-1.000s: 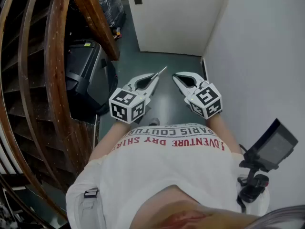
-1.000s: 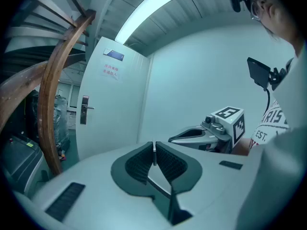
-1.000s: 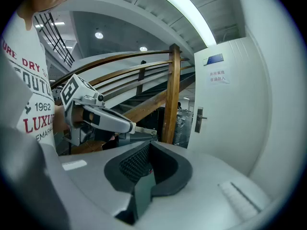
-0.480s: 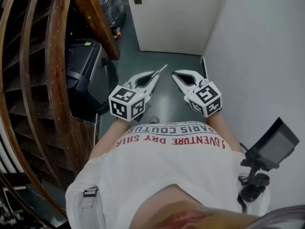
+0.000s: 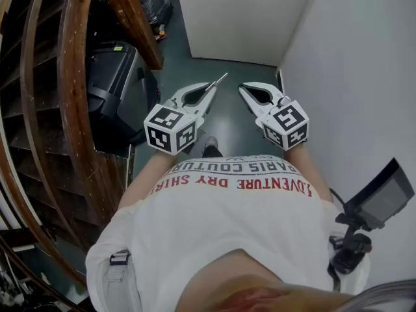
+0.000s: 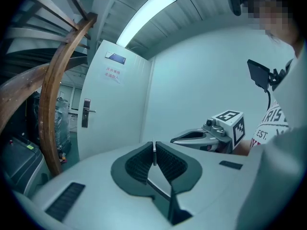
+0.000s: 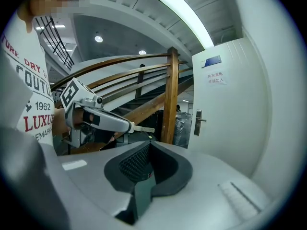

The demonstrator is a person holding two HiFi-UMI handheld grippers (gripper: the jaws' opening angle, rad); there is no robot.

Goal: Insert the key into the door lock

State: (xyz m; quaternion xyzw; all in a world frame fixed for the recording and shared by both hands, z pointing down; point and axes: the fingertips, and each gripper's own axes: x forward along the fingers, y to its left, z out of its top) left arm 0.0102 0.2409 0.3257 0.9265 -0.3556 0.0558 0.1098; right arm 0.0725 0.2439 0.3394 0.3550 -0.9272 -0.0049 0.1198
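My left gripper (image 5: 211, 90) is shut on a thin metal key (image 5: 220, 80), whose blade sticks out past the fingertips toward the white door (image 5: 240, 18). In the left gripper view the key (image 6: 154, 150) stands edge-on between the closed pads of the left gripper (image 6: 154, 146). The door's handle and lock plate (image 6: 86, 112) are still well ahead at the left. My right gripper (image 5: 244, 88) hangs beside the left one, shut with nothing in it. In the right gripper view the right gripper (image 7: 149, 145) shows closed pads, with the key (image 7: 144, 129) and the door handle (image 7: 197, 122) beyond.
A curved wooden stair rail (image 5: 71, 109) and a slanted beam (image 5: 133, 18) close off the left side. Under the stairs sits a black machine (image 5: 110, 86). A white wall (image 5: 364, 77) runs along the right. A dark screen on a mount (image 5: 374, 203) hangs at my right hip.
The head view has shifted a little toward the door, so the lock plate sits at the top edge. Both grippers keep their pose side by side, and the key stays held.
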